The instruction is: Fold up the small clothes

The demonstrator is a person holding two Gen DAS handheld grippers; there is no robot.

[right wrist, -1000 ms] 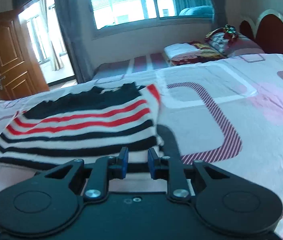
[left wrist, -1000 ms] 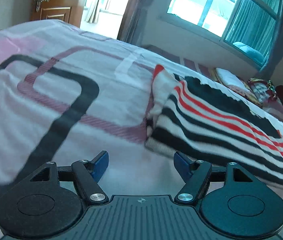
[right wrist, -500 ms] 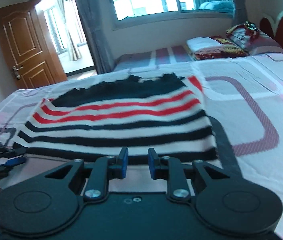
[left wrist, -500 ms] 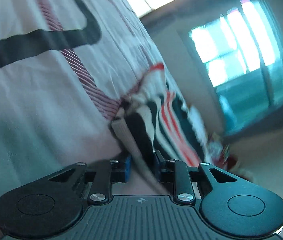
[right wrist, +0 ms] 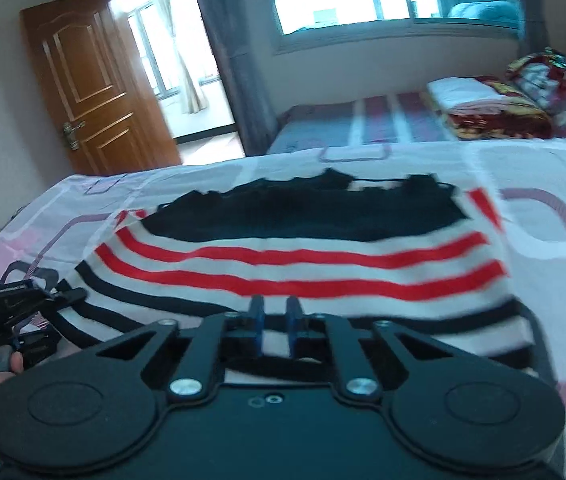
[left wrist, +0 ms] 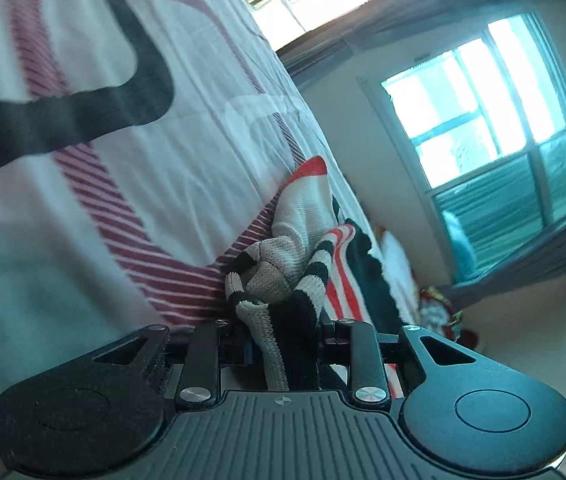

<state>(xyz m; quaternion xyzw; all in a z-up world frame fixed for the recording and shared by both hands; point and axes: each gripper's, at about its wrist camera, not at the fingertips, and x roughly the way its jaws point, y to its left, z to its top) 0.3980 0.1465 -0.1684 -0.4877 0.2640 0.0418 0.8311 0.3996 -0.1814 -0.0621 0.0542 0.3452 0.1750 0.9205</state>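
A striped knit sweater (right wrist: 303, 264), black, white and red, lies on the bed. My left gripper (left wrist: 283, 344) is shut on its bunched corner (left wrist: 279, 280), and the fabric fills the gap between the fingers. It also shows at the left of the right wrist view (right wrist: 23, 304), at the sweater's left edge. My right gripper (right wrist: 275, 320) hovers over the sweater's near hem. Its blue pads (right wrist: 257, 322) stand close together with a narrow gap and nothing between them.
The bed sheet (left wrist: 83, 200) is white with pink and black loop patterns. A second bed with folded blankets (right wrist: 495, 108) stands beyond, under the window. A wooden door (right wrist: 95, 84) is open at the back left.
My left gripper closed on the sweater's corner and rolled sideways, bunching the fabric. My right gripper moved left and forward over the near hem, its jaws unchanged.
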